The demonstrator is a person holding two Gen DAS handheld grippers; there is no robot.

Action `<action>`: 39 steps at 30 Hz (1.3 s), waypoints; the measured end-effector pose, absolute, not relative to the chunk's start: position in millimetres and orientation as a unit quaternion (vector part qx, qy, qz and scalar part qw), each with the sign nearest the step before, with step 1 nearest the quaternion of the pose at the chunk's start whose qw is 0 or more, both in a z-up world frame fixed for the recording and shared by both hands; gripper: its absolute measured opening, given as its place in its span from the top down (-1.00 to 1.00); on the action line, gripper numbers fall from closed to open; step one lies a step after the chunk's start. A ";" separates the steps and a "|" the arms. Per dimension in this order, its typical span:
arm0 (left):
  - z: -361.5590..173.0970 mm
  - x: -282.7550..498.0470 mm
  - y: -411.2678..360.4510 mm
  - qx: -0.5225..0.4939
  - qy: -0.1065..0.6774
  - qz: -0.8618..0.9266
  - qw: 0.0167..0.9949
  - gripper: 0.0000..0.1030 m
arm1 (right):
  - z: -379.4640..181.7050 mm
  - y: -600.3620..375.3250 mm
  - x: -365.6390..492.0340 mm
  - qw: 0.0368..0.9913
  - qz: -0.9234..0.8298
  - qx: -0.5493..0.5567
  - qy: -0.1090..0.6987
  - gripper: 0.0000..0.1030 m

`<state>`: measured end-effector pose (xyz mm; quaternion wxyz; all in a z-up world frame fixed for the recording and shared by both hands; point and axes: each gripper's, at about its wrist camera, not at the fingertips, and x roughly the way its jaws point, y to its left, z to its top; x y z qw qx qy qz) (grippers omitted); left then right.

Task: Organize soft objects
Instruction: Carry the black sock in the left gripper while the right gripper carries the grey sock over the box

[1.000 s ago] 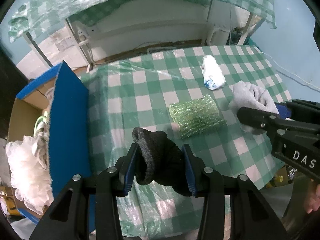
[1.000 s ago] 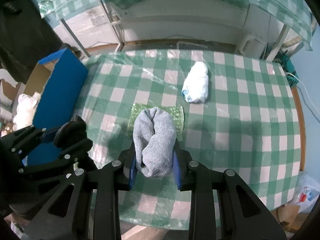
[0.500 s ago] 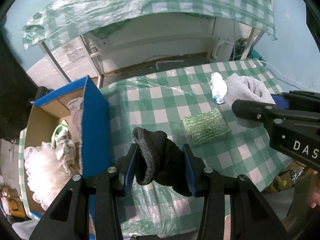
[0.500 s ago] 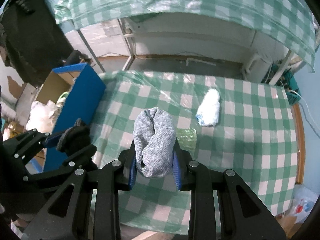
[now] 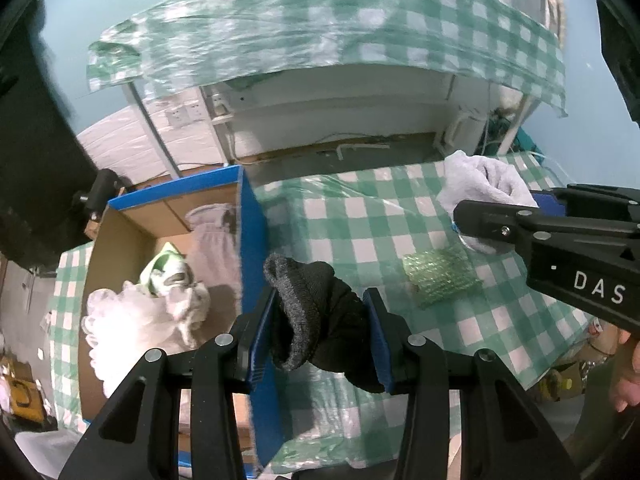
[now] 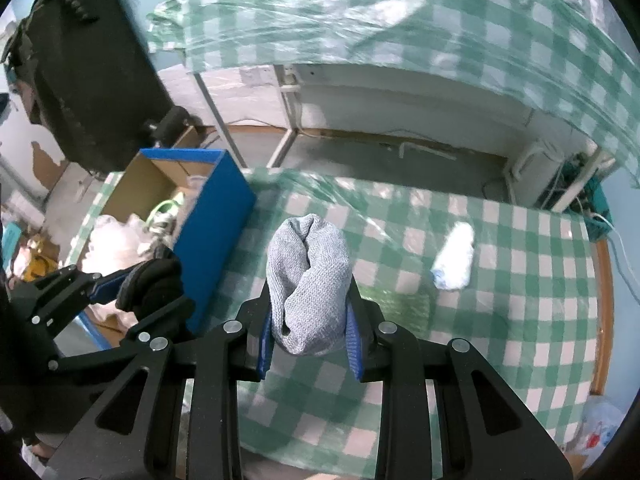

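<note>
Black sock [image 5: 320, 316] is clamped in the left gripper [image 5: 320, 334] above the box's blue wall [image 5: 252, 248]; right gripper [image 6: 310, 316] clasps grey cloth [image 6: 308, 276].

Both grippers lifted and pulled back from table [image 6: 520, 320]; it reads smaller, farther. Left gripper [image 5: 320, 320] swung toward 9 o'clock: blue box [image 5: 252, 240] interior now exposed at 9. Green sponge [image 5: 436, 280] shifted from centre to 3 o'clock.
</note>
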<state>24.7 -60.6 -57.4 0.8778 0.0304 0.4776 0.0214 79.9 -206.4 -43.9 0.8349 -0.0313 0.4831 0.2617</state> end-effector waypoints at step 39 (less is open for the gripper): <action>-73.7 -6.3 68.8 -0.059 0.487 0.087 0.867 0.15 | -43.9 -42.0 70.0 0.796 0.348 -0.093 0.487 0.45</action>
